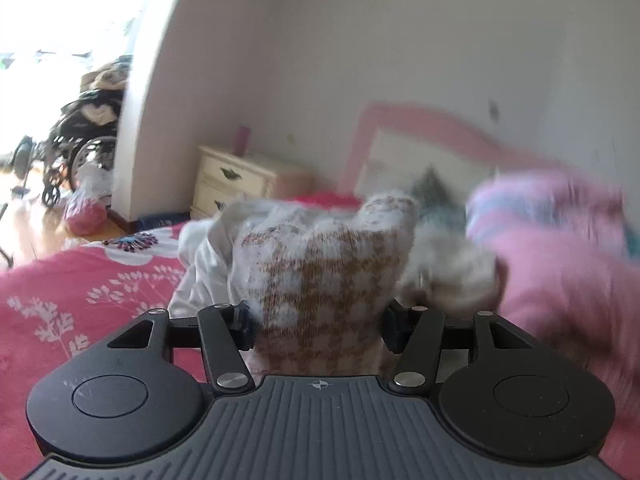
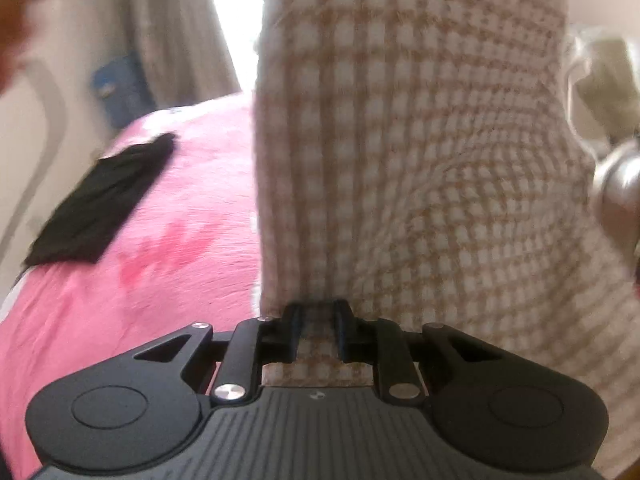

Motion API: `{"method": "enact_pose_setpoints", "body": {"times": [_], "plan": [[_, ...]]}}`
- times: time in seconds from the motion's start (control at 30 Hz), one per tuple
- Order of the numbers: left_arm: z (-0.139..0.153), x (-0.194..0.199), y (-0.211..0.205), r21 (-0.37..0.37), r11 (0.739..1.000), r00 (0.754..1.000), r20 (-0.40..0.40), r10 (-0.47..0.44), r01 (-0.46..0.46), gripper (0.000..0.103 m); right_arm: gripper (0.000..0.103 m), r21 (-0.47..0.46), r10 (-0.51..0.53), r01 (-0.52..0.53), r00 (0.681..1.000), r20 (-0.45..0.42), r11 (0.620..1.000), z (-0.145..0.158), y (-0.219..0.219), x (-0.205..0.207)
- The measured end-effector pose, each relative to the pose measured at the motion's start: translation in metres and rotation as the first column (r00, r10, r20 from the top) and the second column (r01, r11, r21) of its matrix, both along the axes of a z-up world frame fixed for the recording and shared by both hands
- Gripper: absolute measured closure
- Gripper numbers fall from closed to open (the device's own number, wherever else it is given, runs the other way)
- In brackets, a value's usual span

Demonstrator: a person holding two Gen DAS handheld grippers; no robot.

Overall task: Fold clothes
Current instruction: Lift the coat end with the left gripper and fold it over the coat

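Note:
A knit garment point(image 1: 320, 264) in white and tan houndstooth check rises bunched from between the fingers of my left gripper point(image 1: 320, 324). The fabric fills the wide gap, so the left gripper is shut on it above the bed. In the right wrist view the same checked garment point(image 2: 400, 160) hangs stretched upward and fills most of the frame. My right gripper point(image 2: 318, 328) is shut on a narrow fold at its lower edge, with the fingers close together. The fingertips are partly hidden by cloth in both views.
A pink floral bedspread point(image 1: 80, 288) covers the bed, with a white garment point(image 1: 208, 256) and blurred pink clothing point(image 1: 560, 260) on it. A cream nightstand point(image 1: 236, 184), a pink headboard point(image 1: 420, 120) and a wheelchair point(image 1: 80, 148) stand beyond. A folded black garment point(image 2: 104, 200) lies on the bedspread point(image 2: 160, 280).

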State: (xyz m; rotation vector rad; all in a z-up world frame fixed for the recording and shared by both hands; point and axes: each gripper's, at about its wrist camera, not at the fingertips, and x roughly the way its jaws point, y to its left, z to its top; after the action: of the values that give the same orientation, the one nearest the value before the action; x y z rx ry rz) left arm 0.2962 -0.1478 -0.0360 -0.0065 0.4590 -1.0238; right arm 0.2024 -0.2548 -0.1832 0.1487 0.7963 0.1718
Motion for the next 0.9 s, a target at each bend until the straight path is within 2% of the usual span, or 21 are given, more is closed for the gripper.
{"method": "enact_pose_setpoints", "body": {"times": [0.03,0.17,0.27,0.33,0.43,0.53,0.6,0.73,0.83,0.87,0.9], "plan": [[-0.007,-0.005,-0.003,0.034,0.999,1.0,0.02,-0.011,0.011,0.047,0.084,0.01,-0.016,0.016,1.0,-0.004,1.0,-0.005,0.001,0.002],[-0.009,-0.009,0.005,0.016,1.0,0.999,0.046,0.0,-0.001,0.047,0.083,-0.002,-0.032,0.032,0.998,0.047,0.999,0.012,0.001,-0.025],[-0.006,-0.009,0.009,0.014,1.0,0.999,0.045,0.006,-0.007,0.047,0.083,0.065,-0.074,0.069,0.994,0.083,0.996,0.028,-0.006,-0.048],[-0.005,-0.013,0.01,0.012,1.0,0.999,0.038,0.003,-0.004,0.047,0.084,0.109,-0.057,0.051,0.997,0.05,0.993,0.02,-0.002,-0.043],[-0.004,-0.022,0.008,0.022,1.0,0.999,0.043,-0.004,0.003,0.047,0.084,0.063,-0.019,0.018,1.0,0.019,0.998,-0.008,0.02,-0.025],[-0.006,-0.028,0.009,0.033,0.999,0.998,0.065,-0.005,0.003,0.047,0.084,0.083,-0.025,0.022,0.999,0.032,0.996,0.004,0.016,-0.027],[-0.004,-0.029,0.014,0.023,1.0,0.998,0.068,-0.003,0.002,0.047,0.084,0.111,-0.043,0.036,0.997,0.063,0.993,0.023,0.0,-0.04],[-0.004,-0.03,0.025,0.016,1.0,0.998,0.056,0.003,-0.004,0.047,0.084,0.16,-0.179,0.161,0.978,0.108,0.974,0.045,-0.057,-0.048],[-0.002,-0.035,0.03,0.013,1.0,0.999,0.052,0.004,-0.004,0.047,0.085,0.062,-0.209,0.206,0.977,0.045,0.977,0.021,-0.079,-0.02],[-0.002,-0.036,0.033,0.012,1.0,0.999,0.052,0.004,-0.005,0.047,0.098,-0.012,-0.232,0.232,0.973,0.009,0.973,0.004,-0.087,-0.013],[-0.003,-0.038,0.035,0.012,1.0,0.999,0.051,0.005,-0.006,0.047,0.103,0.012,-0.258,0.258,0.966,-0.008,0.966,-0.007,-0.102,-0.015]]}}
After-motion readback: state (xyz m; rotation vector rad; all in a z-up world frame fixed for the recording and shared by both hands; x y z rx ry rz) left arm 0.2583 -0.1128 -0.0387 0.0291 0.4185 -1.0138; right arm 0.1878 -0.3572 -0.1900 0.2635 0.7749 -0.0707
